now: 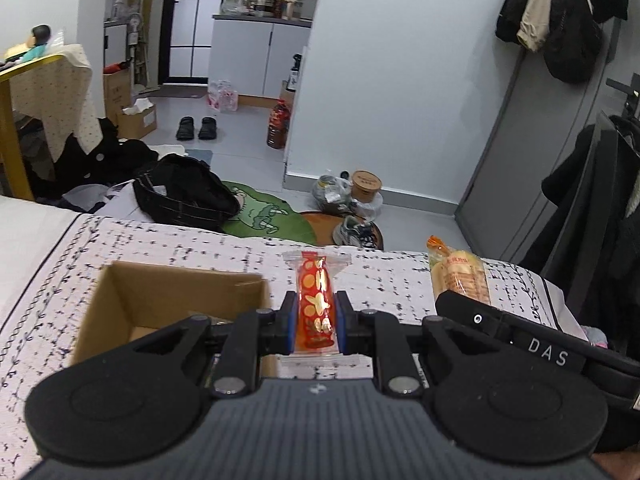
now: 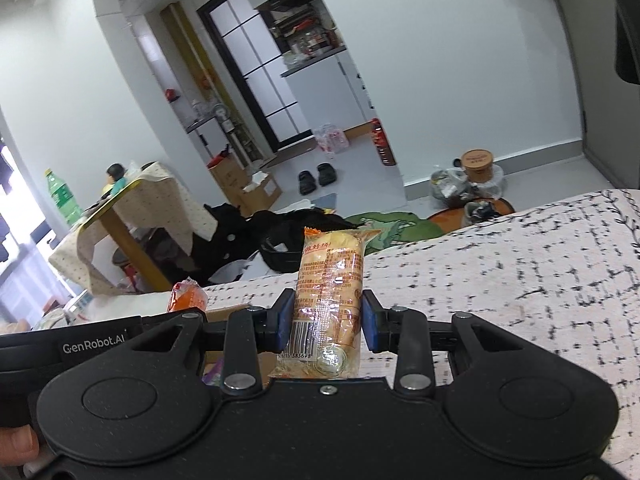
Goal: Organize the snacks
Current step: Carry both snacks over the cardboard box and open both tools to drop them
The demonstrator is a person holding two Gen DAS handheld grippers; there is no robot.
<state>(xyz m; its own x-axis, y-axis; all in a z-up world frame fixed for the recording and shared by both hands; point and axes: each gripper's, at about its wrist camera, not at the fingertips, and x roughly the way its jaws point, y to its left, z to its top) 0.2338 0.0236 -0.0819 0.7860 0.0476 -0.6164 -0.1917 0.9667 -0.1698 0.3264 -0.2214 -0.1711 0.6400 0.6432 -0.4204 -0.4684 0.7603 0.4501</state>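
My left gripper [image 1: 316,312] is shut on a red snack packet with gold and orange print [image 1: 316,304], held above the patterned bed cover just right of an open cardboard box [image 1: 160,304]. My right gripper [image 2: 327,316] is shut on a yellow-orange cracker packet [image 2: 330,300], held above the bed. That cracker packet also shows in the left wrist view [image 1: 460,276], with the right gripper's body under it. The red packet's tip shows in the right wrist view [image 2: 188,296], beside a sliver of the box [image 2: 228,312].
The bed has a white cover with black marks [image 1: 200,248]. Beyond its far edge lie a black bag [image 1: 188,196], a green rug [image 1: 264,216], shoes [image 1: 356,232] and bags on the floor. A cloth-covered table [image 2: 132,208] stands to the left. Coats [image 1: 600,216] hang at right.
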